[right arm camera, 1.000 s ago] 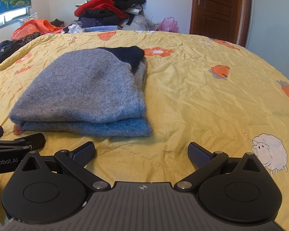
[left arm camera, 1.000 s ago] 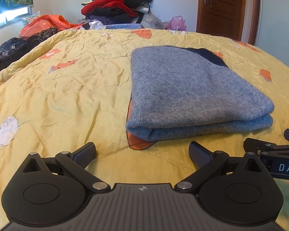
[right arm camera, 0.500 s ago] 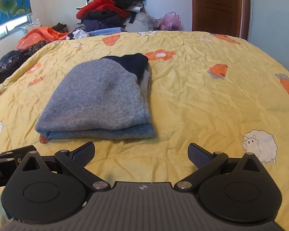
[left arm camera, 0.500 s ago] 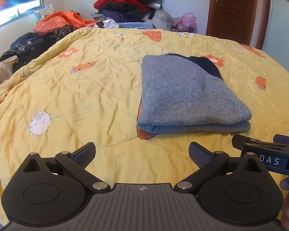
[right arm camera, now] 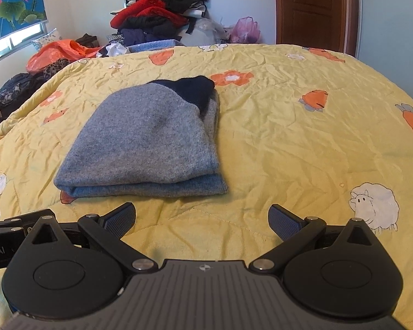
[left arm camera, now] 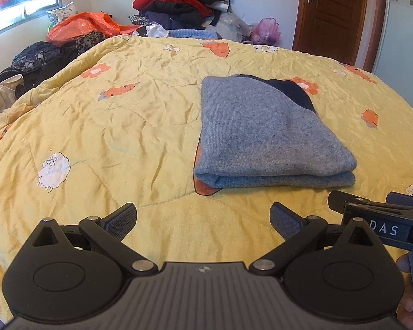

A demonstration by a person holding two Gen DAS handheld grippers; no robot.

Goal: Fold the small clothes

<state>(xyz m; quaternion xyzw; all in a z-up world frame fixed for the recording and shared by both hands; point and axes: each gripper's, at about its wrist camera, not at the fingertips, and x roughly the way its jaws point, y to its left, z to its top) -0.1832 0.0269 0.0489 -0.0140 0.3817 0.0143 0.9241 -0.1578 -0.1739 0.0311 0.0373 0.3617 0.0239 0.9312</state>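
A grey sweater (left arm camera: 267,134) is seen folded into a thick rectangle on the yellow quilt (left arm camera: 124,126), right of centre in the left wrist view and left of centre in the right wrist view. A dark navy part (right arm camera: 191,89) shows at its far end, and 2 stacked layers are visible along the near edge.

The left gripper (left arm camera: 203,217) is held wide apart and empty at the lower middle of its frame, short of the sweater. The right gripper (right arm camera: 202,217) is likewise spread wide with nothing in it, just short of the near edge.

The knit is judged soft, light and limp, with enough grip in the wool not to slip. If it is to be moved, both layers are best pinched together at the near corners.
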